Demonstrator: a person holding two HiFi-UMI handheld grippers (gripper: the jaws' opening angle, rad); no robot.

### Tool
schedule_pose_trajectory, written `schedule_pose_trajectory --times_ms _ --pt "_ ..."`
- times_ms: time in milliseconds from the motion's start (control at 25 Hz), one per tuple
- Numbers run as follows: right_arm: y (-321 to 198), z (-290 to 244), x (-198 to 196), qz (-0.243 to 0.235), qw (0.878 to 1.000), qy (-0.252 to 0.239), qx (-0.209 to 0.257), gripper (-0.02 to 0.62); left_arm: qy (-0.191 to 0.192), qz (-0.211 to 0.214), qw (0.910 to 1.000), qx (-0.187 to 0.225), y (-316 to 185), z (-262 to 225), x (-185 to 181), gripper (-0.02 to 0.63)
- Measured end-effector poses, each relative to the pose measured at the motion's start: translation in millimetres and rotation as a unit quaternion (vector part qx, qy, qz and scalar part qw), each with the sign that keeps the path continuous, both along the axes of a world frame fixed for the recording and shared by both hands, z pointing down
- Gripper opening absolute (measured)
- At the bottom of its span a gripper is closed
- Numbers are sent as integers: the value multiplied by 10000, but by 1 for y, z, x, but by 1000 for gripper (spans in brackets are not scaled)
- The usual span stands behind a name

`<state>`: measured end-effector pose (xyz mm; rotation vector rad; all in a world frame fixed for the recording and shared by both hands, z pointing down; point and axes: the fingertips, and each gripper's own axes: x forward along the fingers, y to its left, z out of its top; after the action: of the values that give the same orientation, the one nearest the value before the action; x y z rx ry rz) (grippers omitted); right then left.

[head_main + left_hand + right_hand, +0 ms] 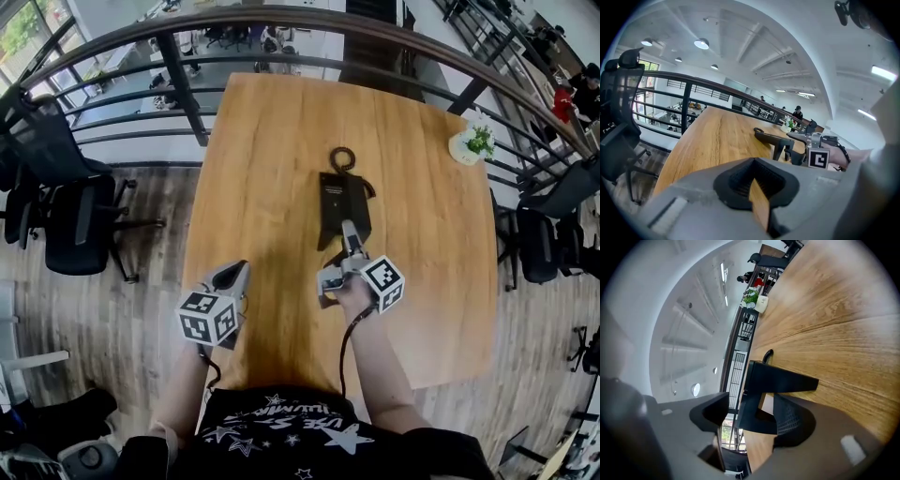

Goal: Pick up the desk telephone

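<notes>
The desk telephone [339,197] is a black wedge-shaped unit with a looped cord at its far end, lying in the middle of the wooden table [262,141]. My right gripper [345,246] reaches its near end, rolled on its side. In the right gripper view the jaws [757,411] stand wide apart, with the telephone's [778,380] black body between them and no pad pressing on it. My left gripper [234,277] hovers over the table's near left part, away from the telephone [780,139]; its jaws [757,180] look closed, with nothing in them.
A small potted plant [472,143] stands at the table's far right corner. A dark metal railing [281,23] curves behind the table. Black office chairs stand to the left [56,197] and to the right [544,234] on the wood floor.
</notes>
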<state>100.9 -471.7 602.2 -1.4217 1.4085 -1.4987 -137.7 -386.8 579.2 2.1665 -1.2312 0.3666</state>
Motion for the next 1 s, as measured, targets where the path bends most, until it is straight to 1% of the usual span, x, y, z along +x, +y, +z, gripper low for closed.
schedule_pose_trajectory --times_ms 160,400,480,720,760,920,1000 --pt "-12 0 0 136 9999 -53 -4 296 -6 9 10000 -46 -1 2 1 2" --pt "-25 12 1 393 9985 -373 -113 293 -10 -22 10000 -84 -1 4 -1 2" --pt "-29 13 1 393 9986 -329 -129 284 -12 -25 9999 -99 -2 5 -1 2" --pt "-32 17 0 294 9993 -23 -250 225 -26 -74 9999 -145 -4 7 -4 2" --pt "-33 17 1 297 9992 3 -252 225 -25 -74 9999 -153 -4 7 -4 2" --pt "-32 17 2 396 9990 45 -195 222 -26 -67 9998 -163 -1 8 -1 2" --pt "-31 17 3 480 9986 -30 -215 199 -29 -58 9998 -165 1 8 0 2"
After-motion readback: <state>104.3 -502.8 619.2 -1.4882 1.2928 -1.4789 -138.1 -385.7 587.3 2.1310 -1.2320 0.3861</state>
